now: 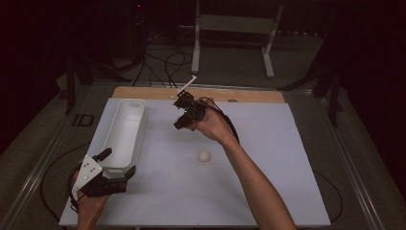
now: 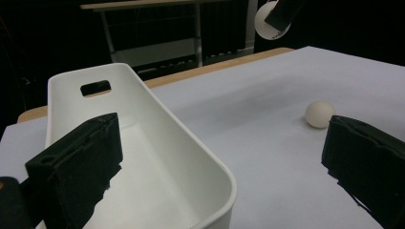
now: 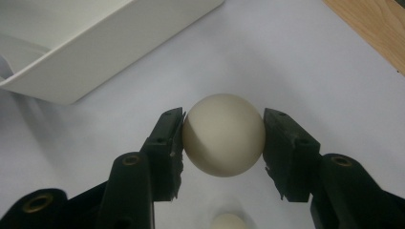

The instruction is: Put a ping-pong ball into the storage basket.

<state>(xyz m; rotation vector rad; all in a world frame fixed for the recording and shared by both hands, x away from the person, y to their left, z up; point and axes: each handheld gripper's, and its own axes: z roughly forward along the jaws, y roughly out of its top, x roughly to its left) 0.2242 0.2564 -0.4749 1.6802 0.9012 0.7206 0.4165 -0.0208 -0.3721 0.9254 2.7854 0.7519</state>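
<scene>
Dim room, white-covered tabletop: one ball lifted, one waiting, the bin empty.

Over the far middle of the tabletop the right gripper hung in the air with its fingers pinching a cream-coloured smooth round ball on both sides, while a second cream ball lay loose on the sheet below and nearer the person. The long white plastic bin with a handle slot stood at the left with nothing visible inside it, so the job looked barely begun to me: both balls remained to go in. The left gripper sat at the bin's near end, fingers spread wide astride its rim, gripping nothing. Nothing lay between the lifted ball and the bin; dark stands and cables stood beyond the tabletop.
</scene>
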